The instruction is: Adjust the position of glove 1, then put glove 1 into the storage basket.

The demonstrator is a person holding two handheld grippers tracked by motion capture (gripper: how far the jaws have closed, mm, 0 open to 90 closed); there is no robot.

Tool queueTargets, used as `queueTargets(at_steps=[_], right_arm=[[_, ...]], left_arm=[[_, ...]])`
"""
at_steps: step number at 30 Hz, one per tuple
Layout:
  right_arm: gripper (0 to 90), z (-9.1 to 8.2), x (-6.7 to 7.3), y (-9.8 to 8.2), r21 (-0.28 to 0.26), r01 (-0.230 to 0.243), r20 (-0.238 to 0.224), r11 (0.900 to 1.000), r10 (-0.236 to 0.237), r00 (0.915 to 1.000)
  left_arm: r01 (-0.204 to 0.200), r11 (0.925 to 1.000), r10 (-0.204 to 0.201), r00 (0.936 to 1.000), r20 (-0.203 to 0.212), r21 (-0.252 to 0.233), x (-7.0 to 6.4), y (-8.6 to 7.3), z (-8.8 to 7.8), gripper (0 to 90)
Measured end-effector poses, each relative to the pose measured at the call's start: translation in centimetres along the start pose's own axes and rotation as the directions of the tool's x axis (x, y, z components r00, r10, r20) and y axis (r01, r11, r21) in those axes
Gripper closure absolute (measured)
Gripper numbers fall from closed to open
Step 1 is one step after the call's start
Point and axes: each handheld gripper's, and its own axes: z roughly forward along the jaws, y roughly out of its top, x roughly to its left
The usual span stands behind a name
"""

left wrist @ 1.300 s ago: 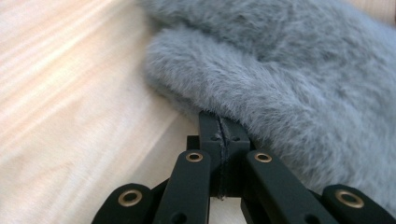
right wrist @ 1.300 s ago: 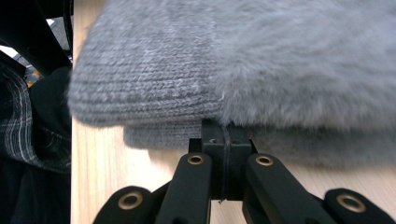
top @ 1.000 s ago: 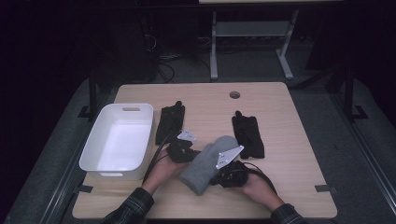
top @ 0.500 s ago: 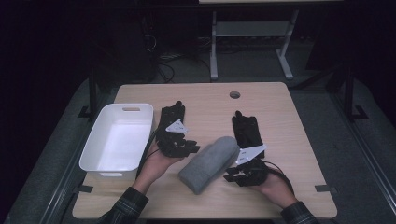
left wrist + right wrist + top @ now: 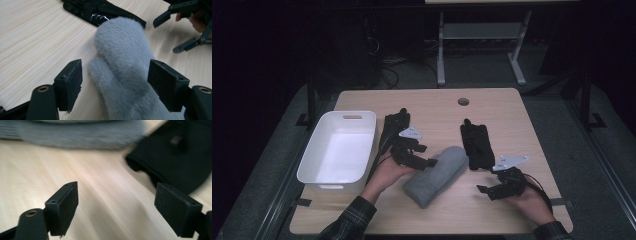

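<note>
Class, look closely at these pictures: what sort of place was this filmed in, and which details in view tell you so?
Probably a lab or workshop set up for recording handling tasks, not a home. A bare wooden table with a cable hole stands in a dark room, cables trail on the floor behind it, and a metal stand is at the back.

The left hand-held gripper (image 5: pixel 424 159) is sitting in the person's left hand (image 5: pixel 387 172), its jaws having just been opening and now standing wide, the pads (image 5: pixel 71 82) pressing on nothing. The right hand-held gripper (image 5: pixel 489 190) is resting low in the right hand (image 5: pixel 527 200), its jaws likewise just opening, standing apart with nothing between them.
</note>
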Motion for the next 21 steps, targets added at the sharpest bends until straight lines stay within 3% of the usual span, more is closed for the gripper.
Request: queueTargets(at_steps=[3, 11, 21], right_arm=[[17.7, -0.7, -1.2, -0.7, -0.015, -0.031, 0.037, 0.999, 0.031, 0.9988], [15.9, -1.2, -3.1, -1.7, -0.035, -0.101, 0.092, 0.994, 0.103, 0.9904], [13.6, -0.9, -3.7, -1.9, -0.029, -0.106, 0.129, 0.994, 0.109, 0.9857]], left_arm=[[0.013, 0.9998, -0.013, 0.9999, 0.007, 0.018, 0.1, 0.0, 0.8, 24.5], [-0.018, 0.9935, 0.015, 0.9996, 0.025, 0.112, -0.8, -0.7, 3.3, 18.6], [-0.043, 0.9849, 0.040, 0.9989, 0.022, 0.168, -1.4, -1.5, 5.1, 13.3]])
